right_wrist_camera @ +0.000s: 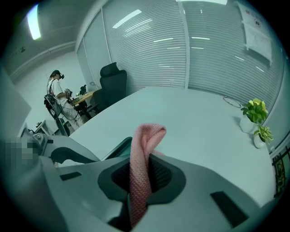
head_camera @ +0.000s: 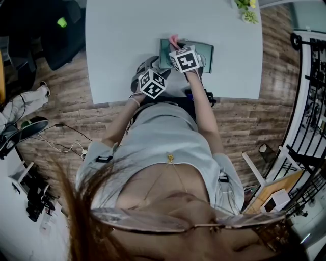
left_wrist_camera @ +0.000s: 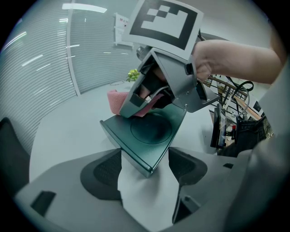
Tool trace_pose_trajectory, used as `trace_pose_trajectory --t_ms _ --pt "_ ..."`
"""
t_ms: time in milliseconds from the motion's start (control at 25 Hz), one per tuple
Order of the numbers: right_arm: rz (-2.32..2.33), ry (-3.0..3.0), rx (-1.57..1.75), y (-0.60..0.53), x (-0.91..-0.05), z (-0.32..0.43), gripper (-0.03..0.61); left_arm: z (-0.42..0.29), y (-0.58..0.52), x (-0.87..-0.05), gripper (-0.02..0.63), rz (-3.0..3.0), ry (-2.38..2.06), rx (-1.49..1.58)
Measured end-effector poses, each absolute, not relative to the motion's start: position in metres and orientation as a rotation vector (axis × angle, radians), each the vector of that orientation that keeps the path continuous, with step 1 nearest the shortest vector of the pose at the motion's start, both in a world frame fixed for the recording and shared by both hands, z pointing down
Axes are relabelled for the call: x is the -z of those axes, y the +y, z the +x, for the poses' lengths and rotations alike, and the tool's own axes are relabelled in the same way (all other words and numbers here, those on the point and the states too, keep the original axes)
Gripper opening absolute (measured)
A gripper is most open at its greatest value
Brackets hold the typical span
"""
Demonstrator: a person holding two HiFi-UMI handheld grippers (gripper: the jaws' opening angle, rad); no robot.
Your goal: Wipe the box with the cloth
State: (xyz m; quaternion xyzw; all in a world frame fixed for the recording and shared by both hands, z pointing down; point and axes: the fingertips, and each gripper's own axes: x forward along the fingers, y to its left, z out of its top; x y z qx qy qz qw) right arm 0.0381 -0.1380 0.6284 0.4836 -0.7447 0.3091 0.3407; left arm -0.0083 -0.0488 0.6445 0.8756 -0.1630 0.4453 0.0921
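Observation:
A flat dark green box [head_camera: 205, 51] lies on the pale table [head_camera: 117, 41] near its front edge. My left gripper [left_wrist_camera: 146, 166] holds the box [left_wrist_camera: 152, 131] by its near corner, which sits wedged between the two pads. My right gripper [head_camera: 184, 58] hangs over the box top, shut on a pink knitted cloth [right_wrist_camera: 144, 149] that loops up out of the jaws. In the left gripper view the cloth [left_wrist_camera: 115, 100] bulges from under the right gripper [left_wrist_camera: 152, 97] and rests on the box's far edge. Only a sliver of the box [right_wrist_camera: 118, 148] shows in the right gripper view.
Small potted plants [head_camera: 246, 10] stand at the table's far right corner. A black office chair [head_camera: 53, 30] is off the table's left side. A black rack [head_camera: 310, 102] runs along the right. A person [right_wrist_camera: 56, 97] stands far back by other desks.

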Motion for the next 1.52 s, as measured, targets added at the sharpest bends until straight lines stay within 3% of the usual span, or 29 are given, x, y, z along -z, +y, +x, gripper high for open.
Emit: trace_pose_trajectory --t_ms 680,1520 --pt "1.225 -2.027 -0.873 -0.144 -0.625 0.007 0.044 -0.009 -0.048 -0.644 0.319 2.596 -0.484 -1.328" --pt "1.330 -2.108 -0.791 -0.139 -0.605 0.024 0.046 -0.008 -0.049 -0.644 0.319 2.604 -0.488 -1.315"
